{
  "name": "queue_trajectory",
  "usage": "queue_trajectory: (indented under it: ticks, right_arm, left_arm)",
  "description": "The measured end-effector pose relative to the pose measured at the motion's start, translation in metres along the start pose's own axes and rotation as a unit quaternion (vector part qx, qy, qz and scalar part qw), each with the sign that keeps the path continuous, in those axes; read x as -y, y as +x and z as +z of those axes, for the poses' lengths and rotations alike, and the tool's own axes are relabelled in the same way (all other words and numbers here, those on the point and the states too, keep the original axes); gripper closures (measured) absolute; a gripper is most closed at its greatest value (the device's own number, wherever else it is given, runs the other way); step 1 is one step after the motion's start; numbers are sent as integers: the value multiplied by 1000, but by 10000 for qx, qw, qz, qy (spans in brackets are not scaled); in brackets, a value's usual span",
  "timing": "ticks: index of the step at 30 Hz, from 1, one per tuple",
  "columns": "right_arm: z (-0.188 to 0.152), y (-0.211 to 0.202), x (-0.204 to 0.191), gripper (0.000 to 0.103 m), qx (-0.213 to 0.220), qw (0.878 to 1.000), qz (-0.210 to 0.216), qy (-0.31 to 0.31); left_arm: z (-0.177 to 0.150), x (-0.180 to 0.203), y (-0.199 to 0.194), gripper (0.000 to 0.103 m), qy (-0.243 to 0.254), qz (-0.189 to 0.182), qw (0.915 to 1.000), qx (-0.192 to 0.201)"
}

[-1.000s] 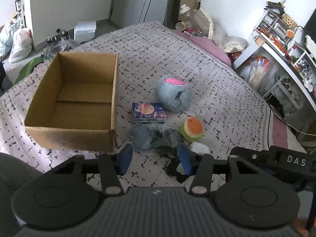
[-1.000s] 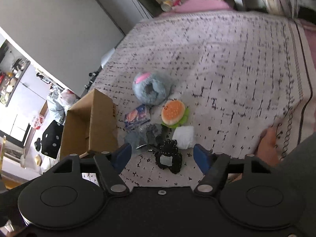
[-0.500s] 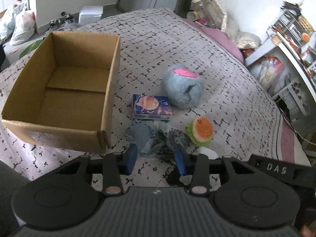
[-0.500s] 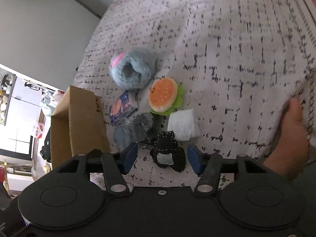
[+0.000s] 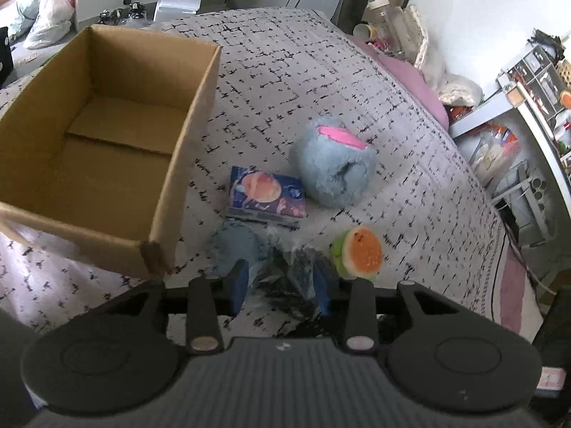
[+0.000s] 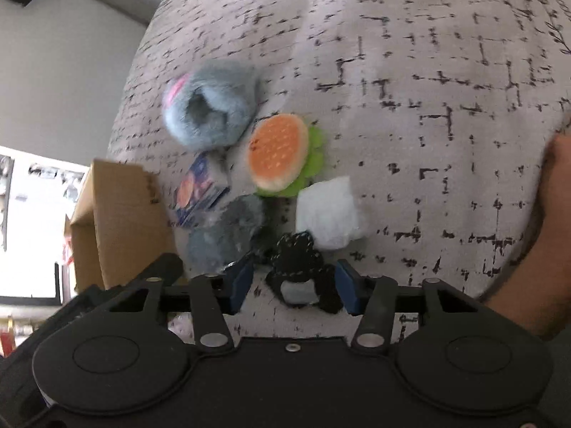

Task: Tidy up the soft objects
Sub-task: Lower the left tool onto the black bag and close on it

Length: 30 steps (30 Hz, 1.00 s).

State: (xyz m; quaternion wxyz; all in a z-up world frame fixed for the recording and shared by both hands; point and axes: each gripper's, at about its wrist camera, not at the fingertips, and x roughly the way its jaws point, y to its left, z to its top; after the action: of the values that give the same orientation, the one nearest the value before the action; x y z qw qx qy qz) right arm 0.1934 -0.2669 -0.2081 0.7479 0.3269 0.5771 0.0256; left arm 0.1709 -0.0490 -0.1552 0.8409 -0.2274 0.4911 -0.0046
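Soft things lie in a cluster on the patterned bedspread (image 5: pixel 303 67). My left gripper (image 5: pixel 280 285) hangs low over a clear bag of grey and dark cloth (image 5: pixel 235 246); its jaws are closing with the bag between them, and no pad visibly presses on it. My right gripper (image 6: pixel 294 283) straddles a black knit piece with a pale patch (image 6: pixel 296 253); its jaws are closing too, close to its sides. Beyond these lie a burger plush (image 5: pixel 360 249), a fluffy blue plush with pink (image 5: pixel 332 167), a tissue pack (image 5: pixel 266 196) and a white folded pad (image 6: pixel 328 210).
An open cardboard box (image 5: pixel 185 135), nothing in it, stands on the bed left of the cluster. A person's hand (image 6: pixel 556 232) rests at the bed's right edge. Shelves and clutter line the wall past the bed's far right side.
Both grippers have sunk toward the cluster and rolled a little, and both pairs of jaws have narrowed. The bag and the black knit piece now sit between the fingertips.
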Motion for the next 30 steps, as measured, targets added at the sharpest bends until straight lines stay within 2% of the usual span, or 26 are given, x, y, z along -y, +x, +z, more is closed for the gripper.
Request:
queue_trajectory:
  ticks: [5, 11, 12, 14, 17, 19, 22, 27, 30]
  right_arm:
    - [0, 15, 0, 53, -120, 9998, -43, 125]
    - [2, 29, 2, 53, -221, 9994, -161, 230]
    - [2, 29, 2, 56, -209, 9994, -193, 203]
    - [1, 29, 0, 70, -163, 9997, -129, 156]
    - [1, 27, -2, 82, -92, 9999, -33, 131]
    - [-2, 23, -7, 93, 55, 10000, 2, -21]
    - [-2, 17, -5, 94, 204, 9998, 31, 25]
    - [-5, 7, 3, 94, 355, 9992, 126, 104]
    - [-5, 2, 5, 94, 430, 9989, 140, 103]
  left_arm:
    - [4, 1, 13, 65, -123, -29, 9998, -164]
    - [6, 2, 31, 55, -33, -137, 9985, -531]
    - [7, 1, 34, 53, -53, -129, 9981, -596]
    - [9, -2, 38, 50, -59, -65, 9977, -678]
    - [10, -1, 42, 48, 49, 17, 9974, -719]
    - [11, 2, 46, 42, 187, 3, 9970, -748]
    - [9, 5, 57, 41, 264, 46, 9961, -841]
    - [9, 4, 62, 41, 111, 74, 9970, -761]
    - [8, 7, 65, 49, 219, 128, 9964, -809]
